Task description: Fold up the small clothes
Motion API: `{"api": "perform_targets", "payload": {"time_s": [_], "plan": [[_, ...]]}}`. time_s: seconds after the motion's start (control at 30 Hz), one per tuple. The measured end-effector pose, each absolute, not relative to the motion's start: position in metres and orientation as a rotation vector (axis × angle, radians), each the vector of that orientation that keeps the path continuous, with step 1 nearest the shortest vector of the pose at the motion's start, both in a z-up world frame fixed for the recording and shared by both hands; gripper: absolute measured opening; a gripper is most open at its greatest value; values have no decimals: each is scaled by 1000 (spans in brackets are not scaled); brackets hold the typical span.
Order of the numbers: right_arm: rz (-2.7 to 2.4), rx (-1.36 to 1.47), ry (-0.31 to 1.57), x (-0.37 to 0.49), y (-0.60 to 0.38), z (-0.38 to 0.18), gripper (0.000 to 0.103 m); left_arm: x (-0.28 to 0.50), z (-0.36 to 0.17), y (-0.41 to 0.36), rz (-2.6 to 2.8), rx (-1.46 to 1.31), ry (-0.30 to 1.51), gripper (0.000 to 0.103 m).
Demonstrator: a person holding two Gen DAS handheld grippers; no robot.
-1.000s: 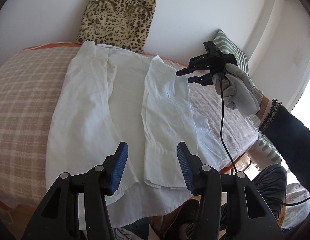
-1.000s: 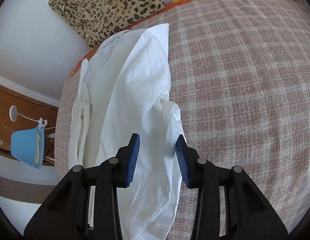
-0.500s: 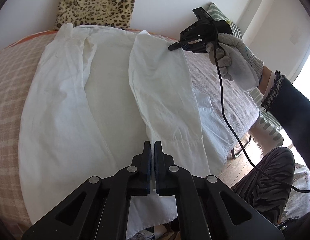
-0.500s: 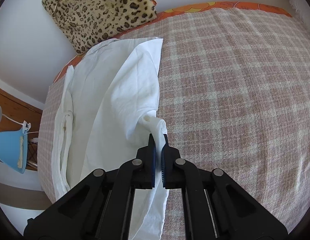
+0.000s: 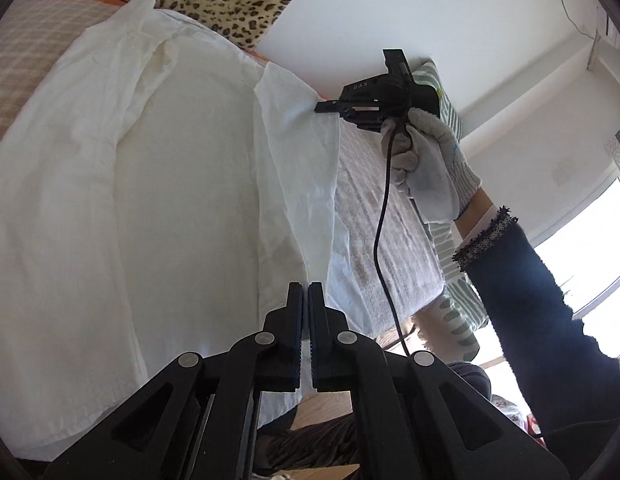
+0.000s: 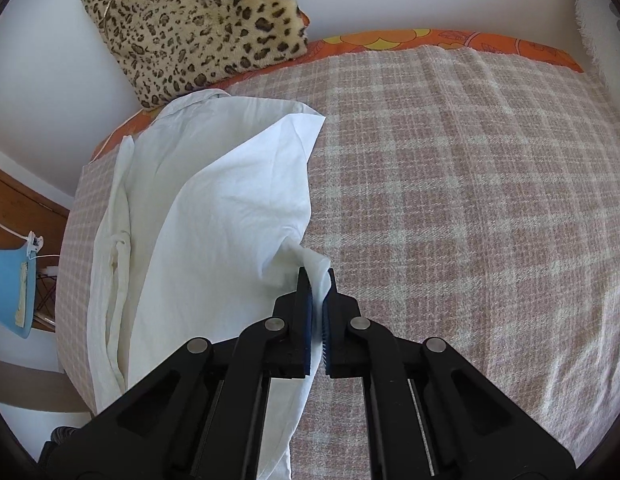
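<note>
Checked bedspread (image 6: 470, 200) and a leopard cushion (image 6: 198, 28) against the white wall frame the action. Both grippers, apart a second ago, have now snapped together: the left gripper (image 5: 309, 300) pinches the near cuff end of the white shirt (image 5: 150, 200), the right gripper (image 6: 319, 284) clamps its far shoulder edge and lifts it. That sets up the side fold, I'd say. The shirt lies flat along the bed, thin, creased, one sleeve already laid inward.
</note>
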State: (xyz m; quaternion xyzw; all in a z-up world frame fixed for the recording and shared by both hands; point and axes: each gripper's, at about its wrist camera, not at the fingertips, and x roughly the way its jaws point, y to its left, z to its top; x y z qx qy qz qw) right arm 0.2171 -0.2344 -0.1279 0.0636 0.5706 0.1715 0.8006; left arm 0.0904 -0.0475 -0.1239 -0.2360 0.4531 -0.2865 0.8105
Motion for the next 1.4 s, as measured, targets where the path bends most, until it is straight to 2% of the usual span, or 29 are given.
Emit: {"api": "perform_targets", "payload": {"time_s": [0.07,0.13,0.27,0.4,0.6,0.73,0.83,0.87,1.2,1.4], "plan": [[375,122,1228,216,-228,-135,5,90,-131,-47,-523,-383,991,4],[370,114,1236,215,-226,-141,5,87,-130,-51,-433,-257,1000,13],[382,167,1236,214,-232,-146,5,70,-109,-62,-396,-113,892,14],[399,210,1232,214,-241,-142,5,52,-96,-101,-531,-12,850,34],[418,225,1230,214,-246,-140,5,56,-124,-155,-593,148,938,35],[427,216,1226,213,-245,-140,5,61,-130,-151,-579,140,941,35],[430,222,1223,214,-246,-142,5,65,-130,-144,-592,121,946,14],[429,225,1222,214,-246,-143,5,66,-130,-145,-607,113,950,3],[411,189,1199,218,-246,-141,5,69,-102,-147,-719,-80,950,1],[423,114,1192,219,-240,-136,5,67,-109,-176,-780,-46,961,1]]}}
